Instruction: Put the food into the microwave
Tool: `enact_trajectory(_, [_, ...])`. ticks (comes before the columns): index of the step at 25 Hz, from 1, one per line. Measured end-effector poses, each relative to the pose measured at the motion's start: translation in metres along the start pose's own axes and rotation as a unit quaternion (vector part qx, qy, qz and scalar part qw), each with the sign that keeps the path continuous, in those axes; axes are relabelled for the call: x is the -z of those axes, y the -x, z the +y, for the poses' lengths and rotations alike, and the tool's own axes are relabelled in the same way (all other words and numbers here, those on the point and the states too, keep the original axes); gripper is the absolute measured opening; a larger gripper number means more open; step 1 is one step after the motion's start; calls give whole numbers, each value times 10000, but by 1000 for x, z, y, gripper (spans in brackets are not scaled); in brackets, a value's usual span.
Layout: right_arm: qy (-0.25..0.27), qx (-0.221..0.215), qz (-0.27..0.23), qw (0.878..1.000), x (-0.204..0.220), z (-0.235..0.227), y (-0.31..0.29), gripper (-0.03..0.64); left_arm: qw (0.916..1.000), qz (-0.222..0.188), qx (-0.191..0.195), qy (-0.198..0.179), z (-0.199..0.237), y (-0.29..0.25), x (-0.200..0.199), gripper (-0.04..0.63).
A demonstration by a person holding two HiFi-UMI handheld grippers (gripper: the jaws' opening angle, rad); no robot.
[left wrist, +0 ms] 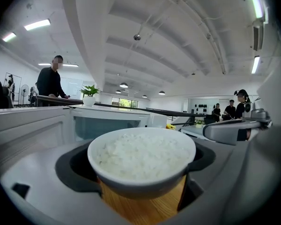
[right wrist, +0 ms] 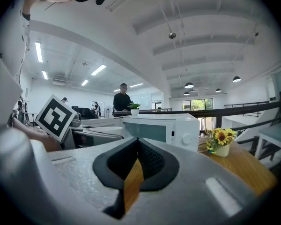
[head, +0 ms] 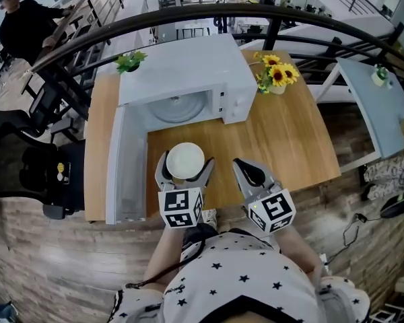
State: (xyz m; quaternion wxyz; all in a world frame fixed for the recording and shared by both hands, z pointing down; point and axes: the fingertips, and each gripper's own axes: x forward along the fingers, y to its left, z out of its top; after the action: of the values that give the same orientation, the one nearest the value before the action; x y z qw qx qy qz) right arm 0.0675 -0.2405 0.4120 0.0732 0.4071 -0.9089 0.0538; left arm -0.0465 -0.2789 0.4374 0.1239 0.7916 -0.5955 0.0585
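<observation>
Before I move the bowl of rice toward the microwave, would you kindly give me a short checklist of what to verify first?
1. Grip: the left tongs are closed round the sides of the bowl of rice. Ok.
2. Bowl level: the rim looks even and no rice has spilled. Ok.
3. Door of the microwave: it is swung wide open to the left. Ok.
4. Inside the microwave: only the turntable shows. Ok.
5. Right tongs: shut, empty, and off to the bowl's right. Ok.
6. Bowl lifted off the table: cannot tell.
</observation>
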Motion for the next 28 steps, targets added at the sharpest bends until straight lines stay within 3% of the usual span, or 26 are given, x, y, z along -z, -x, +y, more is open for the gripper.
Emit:
enact_trajectory(11, [-86,30,89,9999,-11,-28,-57,6,9999,84,-90,11,39,-62,-14,522])
enact_trajectory(28, [-260,16,385,9989,5,-53,-118,6,9994,287,-190,48,83,-141,-2,522])
